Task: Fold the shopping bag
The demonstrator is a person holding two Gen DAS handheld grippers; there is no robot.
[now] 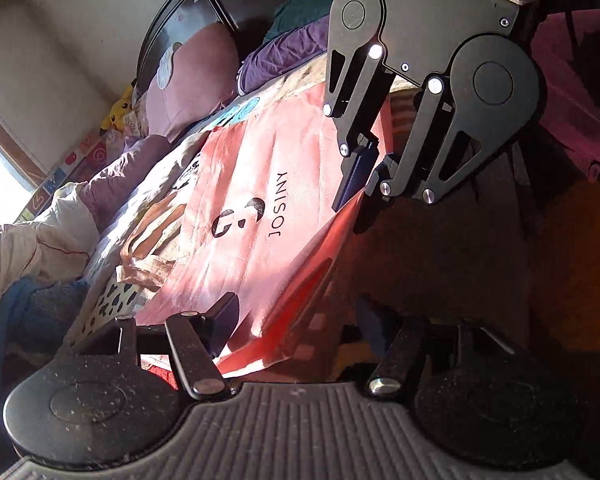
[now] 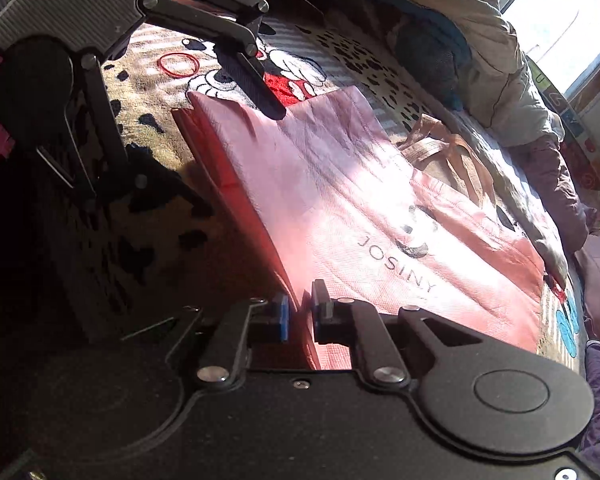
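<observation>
A pink shopping bag (image 1: pixel 260 184) (image 2: pixel 340 200) printed JOSINY lies flat on the bed, its tan handles (image 1: pixel 152 240) (image 2: pixel 448 148) spread out at its mouth. My right gripper (image 2: pixel 300 308) (image 1: pixel 352 208) is shut on the bag's folded side edge, with the fabric pinched between its blue pads (image 2: pixel 284 316). At the bag's bottom corner my left gripper (image 1: pixel 300 308) stands open. One of its fingers (image 2: pixel 260 84) rests over the top of the bag and the other sits in shadow beside it, so the corner lies between the jaws unpressed.
The bag rests on a spotted cartoon blanket (image 2: pixel 148 92) with a red rubber band (image 2: pixel 179 65) lying on it. Pillows (image 1: pixel 192 76), bunched quilts (image 1: pixel 40 240) and a yellow plush (image 1: pixel 118 110) crowd the far side. A dark headboard (image 1: pixel 172 20) stands behind them.
</observation>
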